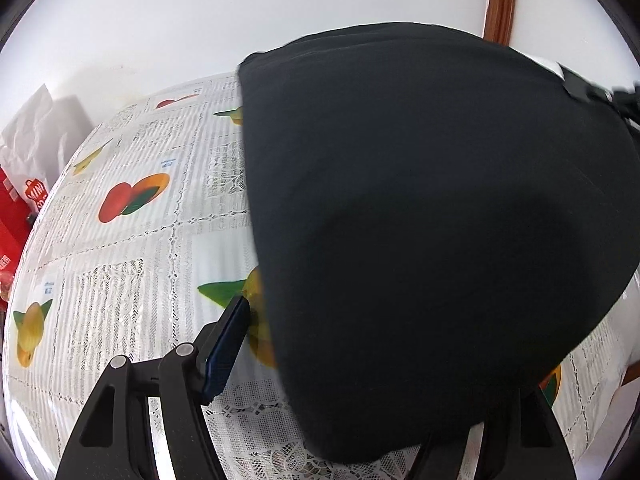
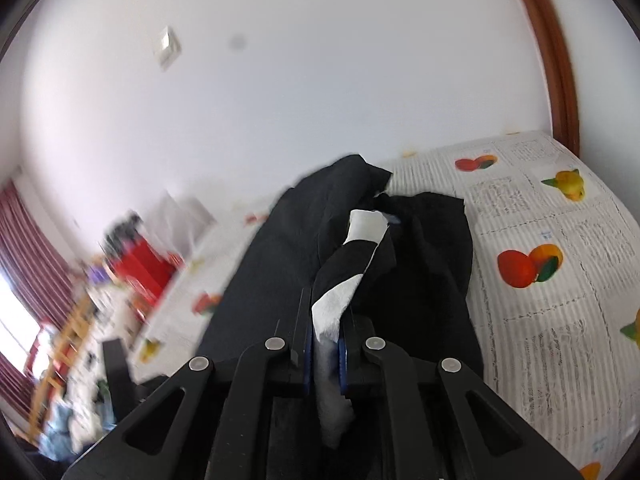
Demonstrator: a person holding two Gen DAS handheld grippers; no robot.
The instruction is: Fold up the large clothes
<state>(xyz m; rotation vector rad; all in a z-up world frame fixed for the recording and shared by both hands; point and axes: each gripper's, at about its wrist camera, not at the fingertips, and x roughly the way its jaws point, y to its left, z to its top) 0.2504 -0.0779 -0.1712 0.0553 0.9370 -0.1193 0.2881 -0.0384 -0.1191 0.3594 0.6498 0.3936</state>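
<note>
A large black fabric garment (image 1: 420, 208) fills most of the left wrist view, raised as a broad dark sheet above a tabletop (image 1: 132, 264) covered by a white lace-patterned plastic cloth printed with red, orange and yellow fruit. The left hand-held gripper (image 1: 360, 352), a black two-finger tool with blue pads, has its jaws standing wide; its left finger (image 1: 224, 348) shows clear of the cloth, just beside the garment's edge, while the right finger is hidden behind the black fabric, so whether it touches the garment cannot be told. At the tabletop's far left edge sit a red printed box (image 1: 16, 208) and a crumpled white bag (image 1: 36, 136). A brown wooden door frame (image 1: 500, 0) runs up the white wall behind.

In the right wrist view the right hand-held gripper (image 2: 325, 344) is nearly closed, its two blue pads pinching a fold of the same black garment (image 2: 424, 280) together with a white label or lining strip (image 2: 334, 308) that sticks up between them. From the grip the garment runs away in bunched folds toward the tabletop's far edge, resting on the fruit-printed cloth (image 2: 560, 264), which lies bare toward the right edge. The left part of this view is blurred; a red box (image 2: 140, 268) and striped dark red curtains (image 2: 28, 264) can be made out there.
</note>
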